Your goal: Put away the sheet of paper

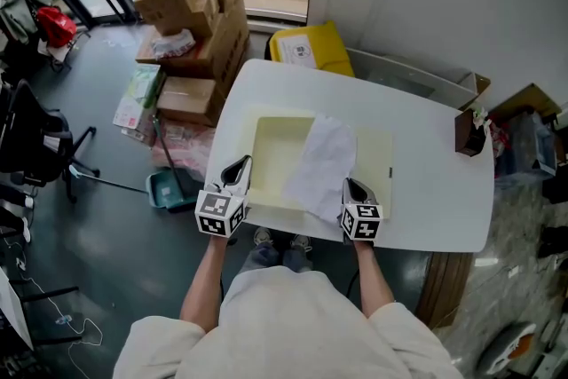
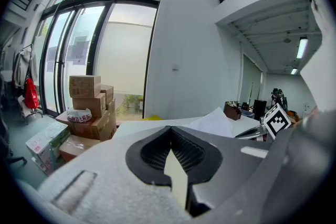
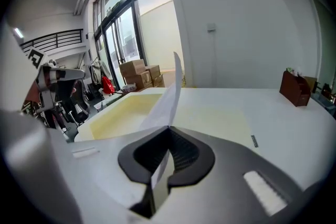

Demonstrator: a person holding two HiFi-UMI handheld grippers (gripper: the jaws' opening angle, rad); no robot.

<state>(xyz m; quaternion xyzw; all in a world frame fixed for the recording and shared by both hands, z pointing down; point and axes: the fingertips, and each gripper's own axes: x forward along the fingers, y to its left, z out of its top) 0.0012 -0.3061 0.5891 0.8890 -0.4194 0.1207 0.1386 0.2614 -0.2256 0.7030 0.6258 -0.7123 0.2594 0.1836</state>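
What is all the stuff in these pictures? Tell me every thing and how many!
sheet of paper: one, white, draped over the box's right side
open shallow box: one, pale yellow, middle of the table
rounded table: one, white, in front of the person
small box-shaped holder: one, dark brown, table's right edge
cardboard boxes: a stack of several, brown, floor beyond the table
plastic bin: one, yellow, floor by the wall
dustpan: one, teal, floor left of the table
office chair: one, black, far left
left gripper: one, grey, shut on the box's left rim
right gripper: one, grey, shut on the paper's near edge
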